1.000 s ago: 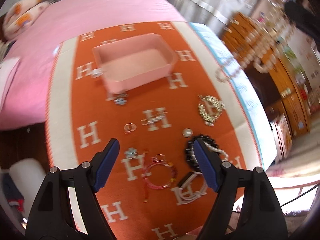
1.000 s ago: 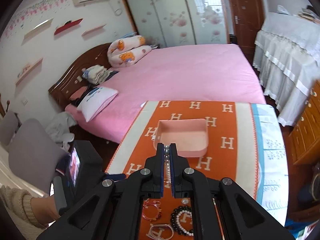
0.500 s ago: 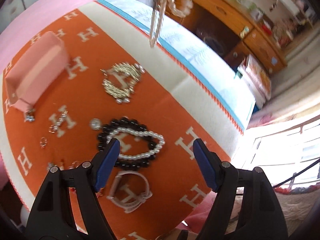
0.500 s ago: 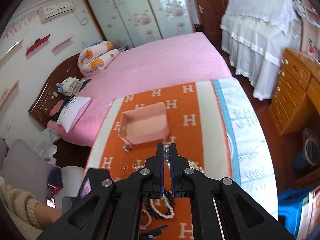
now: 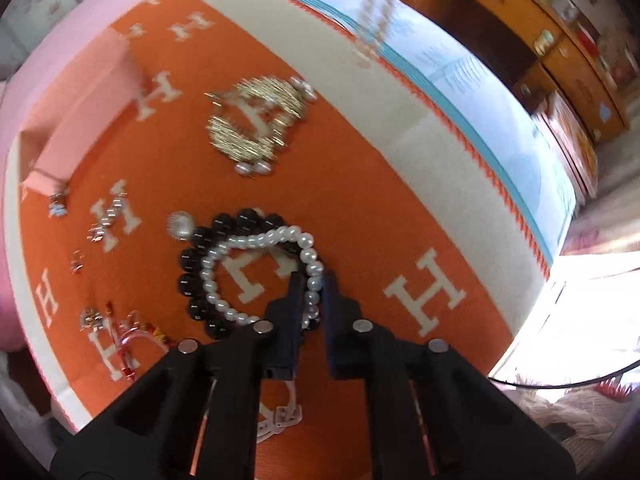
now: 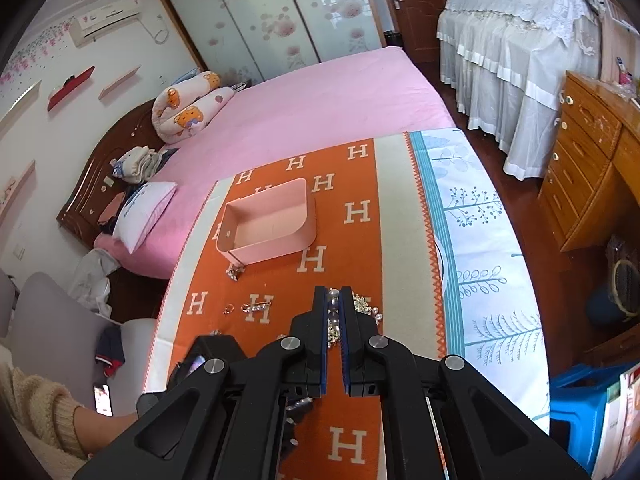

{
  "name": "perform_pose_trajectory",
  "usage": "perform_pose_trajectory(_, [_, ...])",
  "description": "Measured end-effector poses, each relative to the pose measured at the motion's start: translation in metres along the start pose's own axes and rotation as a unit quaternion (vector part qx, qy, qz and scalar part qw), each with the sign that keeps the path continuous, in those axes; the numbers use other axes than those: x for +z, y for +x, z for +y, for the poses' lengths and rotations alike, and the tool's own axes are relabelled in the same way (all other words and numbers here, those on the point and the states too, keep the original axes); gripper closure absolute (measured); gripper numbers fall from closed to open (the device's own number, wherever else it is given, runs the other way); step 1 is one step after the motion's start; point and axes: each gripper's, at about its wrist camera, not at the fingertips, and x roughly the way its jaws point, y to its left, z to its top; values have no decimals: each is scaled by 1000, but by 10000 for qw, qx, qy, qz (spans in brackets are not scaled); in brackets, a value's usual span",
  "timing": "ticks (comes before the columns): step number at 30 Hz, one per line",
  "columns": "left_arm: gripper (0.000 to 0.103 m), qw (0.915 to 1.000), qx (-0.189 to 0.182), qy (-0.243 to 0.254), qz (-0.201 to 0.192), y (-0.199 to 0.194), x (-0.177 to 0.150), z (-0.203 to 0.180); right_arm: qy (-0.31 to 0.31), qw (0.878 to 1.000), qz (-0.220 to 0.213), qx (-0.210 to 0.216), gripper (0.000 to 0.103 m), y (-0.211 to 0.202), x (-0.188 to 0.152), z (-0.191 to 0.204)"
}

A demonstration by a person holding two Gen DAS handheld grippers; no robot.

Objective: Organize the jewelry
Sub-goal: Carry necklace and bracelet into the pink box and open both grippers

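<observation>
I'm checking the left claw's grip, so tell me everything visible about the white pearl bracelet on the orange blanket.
The white pearl bracelet is a closed loop of round, glossy white beads, pearl-like, lying flat on the orange blanket. It sits inside and partly over a ring of larger black beads, framing a white H in the weave. The left claw has just closed on its right-hand stretch, pearls pinched between the two fingers. The bracelet is not yet lifted. The near part is hidden behind the claw.

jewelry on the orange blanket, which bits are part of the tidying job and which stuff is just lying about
Job: pearl bracelet, black bead bracelet, gold necklace, pink box, pearl strand.

Lying about: pillow, phone, blue stool.
</observation>
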Motion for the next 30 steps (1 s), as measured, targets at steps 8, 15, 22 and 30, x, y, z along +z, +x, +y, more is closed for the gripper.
perform_pose_trajectory(8, [98,9924,-258,-1083,-530,-68,15,46,-317,9983,-9,497,99,5,29,7])
perform_pose_trajectory(15, [98,9775,-21,-1826,-1053,-140,40,100,-667,9920,-122,1066,99,10,72,29])
perform_pose_trajectory(22, [98,9660,802,-2022,-1400,-200,65,152,-1099,9828,-200,1473,99,27,122,68])
perform_pose_trajectory(30, [98,9607,829,-2363,-1200,-178,84,230,-989,9831,121,1534,99,97,171,114])
